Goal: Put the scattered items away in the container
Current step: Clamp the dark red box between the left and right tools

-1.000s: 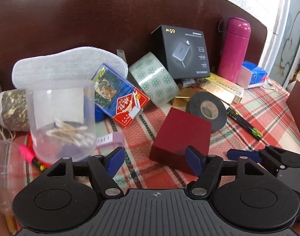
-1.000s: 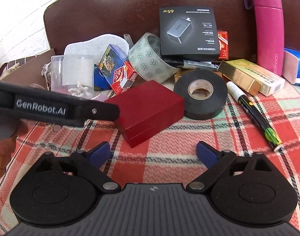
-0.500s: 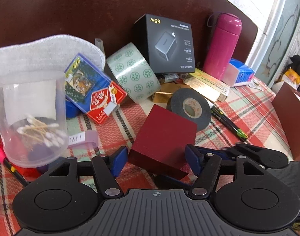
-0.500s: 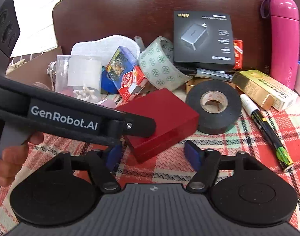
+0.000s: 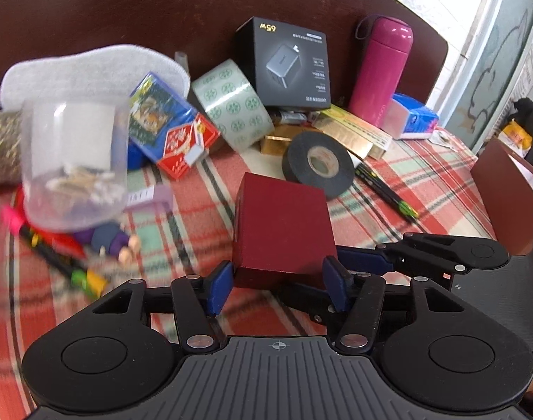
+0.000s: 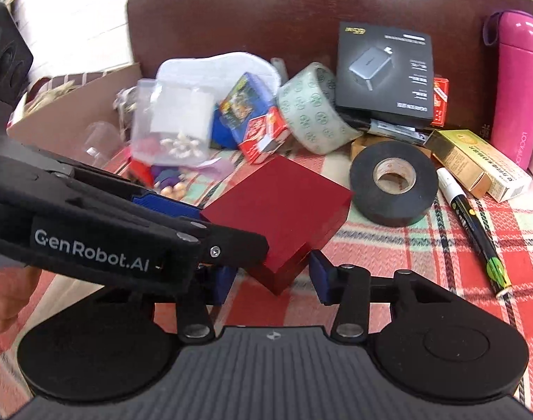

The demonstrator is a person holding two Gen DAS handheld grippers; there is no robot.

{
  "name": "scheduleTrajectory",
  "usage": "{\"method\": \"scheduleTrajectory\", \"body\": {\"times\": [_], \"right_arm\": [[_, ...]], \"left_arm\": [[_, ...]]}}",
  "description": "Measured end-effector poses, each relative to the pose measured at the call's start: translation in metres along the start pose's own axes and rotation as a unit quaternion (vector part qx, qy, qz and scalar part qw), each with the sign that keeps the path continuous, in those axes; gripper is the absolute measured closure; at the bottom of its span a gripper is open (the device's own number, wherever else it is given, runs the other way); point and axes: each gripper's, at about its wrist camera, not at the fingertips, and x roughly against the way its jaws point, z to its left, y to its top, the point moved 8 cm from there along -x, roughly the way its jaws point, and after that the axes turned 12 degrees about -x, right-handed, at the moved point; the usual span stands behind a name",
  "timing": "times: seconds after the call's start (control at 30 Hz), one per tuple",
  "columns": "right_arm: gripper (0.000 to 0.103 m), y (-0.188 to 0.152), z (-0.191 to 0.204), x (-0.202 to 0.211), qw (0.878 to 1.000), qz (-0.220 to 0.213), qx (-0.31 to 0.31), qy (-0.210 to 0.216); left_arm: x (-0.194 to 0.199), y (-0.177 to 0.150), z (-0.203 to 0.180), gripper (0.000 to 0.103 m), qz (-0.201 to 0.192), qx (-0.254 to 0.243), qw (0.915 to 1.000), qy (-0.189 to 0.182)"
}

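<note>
A home: plaid tablecloth cluttered with a pink flask and tape rolls.

A red, green and white plaid tablecloth is spread over the work surface. A dark brown wooden board is set upright along its far edge. A white brick wall is seen behind the board. A black device with round openings is located at the upper left of the right wrist view.
</note>
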Motion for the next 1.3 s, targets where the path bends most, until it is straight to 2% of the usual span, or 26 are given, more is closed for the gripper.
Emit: {"method": "scheduleTrajectory", "body": {"times": [0.37,0.47,0.5,0.53,0.67,0.8,1.0,1.3], "right_arm": [[0.049,-0.047,0.026,0.053,0.998,0.017,0.038,0.049],[0.048,-0.059,0.029,0.063,0.997,0.021,0.045,0.056],[0.048,-0.061,0.029,0.066,0.997,0.023,0.044,0.059],[0.048,-0.062,0.028,0.066,0.997,0.023,0.041,0.058],[0.046,-0.062,0.023,0.066,0.998,0.014,0.038,0.039],[0.044,-0.058,0.019,0.057,0.998,0.013,0.051,0.031],[0.034,-0.055,0.016,0.05,0.994,0.011,0.096,0.042],[0.034,-0.053,0.022,0.045,0.986,0.008,0.149,0.077]], "left_arm": [[0.054,-0.058,-0.03,0.046,-0.014,0.028,0.9994,-0.015],[0.06,-0.068,-0.036,0.045,-0.013,0.033,0.9991,-0.022],[0.061,-0.071,-0.037,0.041,-0.012,0.036,0.999,-0.023],[0.062,-0.071,-0.036,0.037,-0.012,0.039,0.999,-0.02],[0.06,-0.067,-0.03,0.037,-0.011,0.035,0.9993,-0.01],[0.052,-0.059,-0.032,0.036,-0.011,-0.008,0.9998,-0.015],[0.041,-0.055,-0.029,0.023,-0.008,-0.044,0.9986,-0.029],[0.031,-0.054,-0.035,0.028,-0.015,-0.052,0.9972,-0.051]]}}
